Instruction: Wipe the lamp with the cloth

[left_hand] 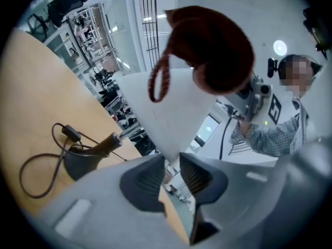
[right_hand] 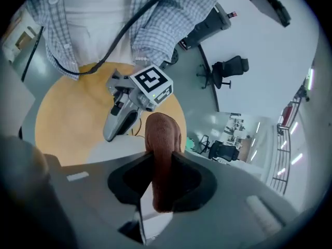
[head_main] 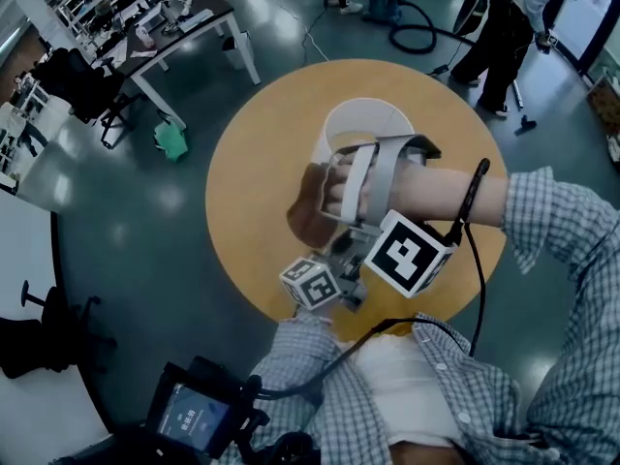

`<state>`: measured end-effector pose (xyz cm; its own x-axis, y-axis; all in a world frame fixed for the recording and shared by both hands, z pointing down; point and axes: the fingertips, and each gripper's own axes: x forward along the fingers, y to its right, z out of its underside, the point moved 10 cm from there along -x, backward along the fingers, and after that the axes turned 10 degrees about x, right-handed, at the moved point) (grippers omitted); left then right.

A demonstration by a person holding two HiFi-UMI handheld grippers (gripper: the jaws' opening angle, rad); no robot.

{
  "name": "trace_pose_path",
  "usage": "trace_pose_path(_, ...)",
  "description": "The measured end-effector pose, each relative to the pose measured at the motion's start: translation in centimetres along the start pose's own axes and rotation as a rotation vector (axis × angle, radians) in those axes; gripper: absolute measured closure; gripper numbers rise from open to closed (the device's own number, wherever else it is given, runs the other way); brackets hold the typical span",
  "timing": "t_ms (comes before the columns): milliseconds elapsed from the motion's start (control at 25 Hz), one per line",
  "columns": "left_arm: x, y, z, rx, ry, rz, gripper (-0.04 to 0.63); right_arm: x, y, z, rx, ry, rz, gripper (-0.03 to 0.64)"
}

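The white lampshade (head_main: 360, 122) stands at the middle of a round wooden table (head_main: 247, 163). My left gripper (left_hand: 173, 170) is shut on the lower rim of the lampshade (left_hand: 171, 113), holding it from the near side. The lamp's dark base (left_hand: 83, 157) rests on the tabletop, and its cable (left_hand: 36, 170) trails from it. My right gripper (right_hand: 162, 165) is shut on a brown cloth (right_hand: 163, 134). The cloth (head_main: 310, 209) lies against the left side of the shade, seen as a brown bunch (left_hand: 212, 51) over its top in the left gripper view.
A white desk (head_main: 184, 27) with clutter stands at the back left, with a green object (head_main: 171, 140) on the floor near it. A person (head_main: 504, 37) stands at the back right beside a vacuum and hose (head_main: 397, 13). A black office chair (head_main: 39, 327) is at the left.
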<state>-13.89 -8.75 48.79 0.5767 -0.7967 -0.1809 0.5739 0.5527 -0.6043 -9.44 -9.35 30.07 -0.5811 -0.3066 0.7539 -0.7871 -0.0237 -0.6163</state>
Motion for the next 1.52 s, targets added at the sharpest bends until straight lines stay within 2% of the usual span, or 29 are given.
trace_pose_path(200,-0.2,0.1,0.1,-0.007,0.0,-0.003,0.508,-2.7,-4.4,-0.6,0.051,0.0,0.113,0.526)
trace_pose_path(360,-0.1,0.2,-0.1,-0.022,0.004,-0.005,0.509,-4.0,-7.8,0.5,0.157,-0.072,0.146,0.526)
trace_pose_path(520,0.1,0.5,-0.2,-0.035,0.011,-0.007,0.511,-4.9,-11.4,1.9,0.407,-0.146,0.161,0.528)
trace_pose_path(720,-0.1,0.8,-0.3,-0.074,0.014,-0.013,0.512,-5.0,-14.4,3.1,0.634,-0.22,0.211,0.528)
trace_pose_path(880,-0.7,0.5,0.3,-0.079,-0.007,-0.019,0.519,-3.9,-17.0,3.3,0.868,-0.22,0.24,0.528)
trace_pose_path(920,-1.1,0.4,0.5,-0.072,-0.017,-0.023,0.538,-3.6,-17.5,3.4,0.925,-0.215,0.247,0.528)
trace_pose_path(1040,-3.2,0.1,0.4,-0.037,-0.063,-0.066,0.543,-3.0,-18.5,3.5,1.083,-0.197,0.267,0.528)
trace_pose_path(1160,-6.0,0.0,-1.1,0.085,-0.146,-0.147,0.543,-2.8,-19.5,3.5,1.227,-0.176,0.286,0.528)
trace_pose_path(1240,-7.0,0.4,-3.4,0.24,-0.192,-0.187,0.543,-2.7,-20.2,3.5,1.318,-0.155,0.291,0.528)
trace_pose_path(1320,-7.0,1.3,-6.4,0.431,-0.219,-0.203,0.543,-2.5,-21.0,3.6,1.406,-0.134,0.294,0.528)
trace_pose_path(1440,-5.7,3.3,-10.8,0.688,-0.292,-0.149,0.536,-1.9,-22.0,3.4,1.513,-0.103,0.293,0.528)
trace_pose_path(1520,-4.3,4.9,-13.1,0.84,-0.375,-0.084,0.493,-1.5,-22.4,3.4,1.564,-0.096,0.288,0.528)
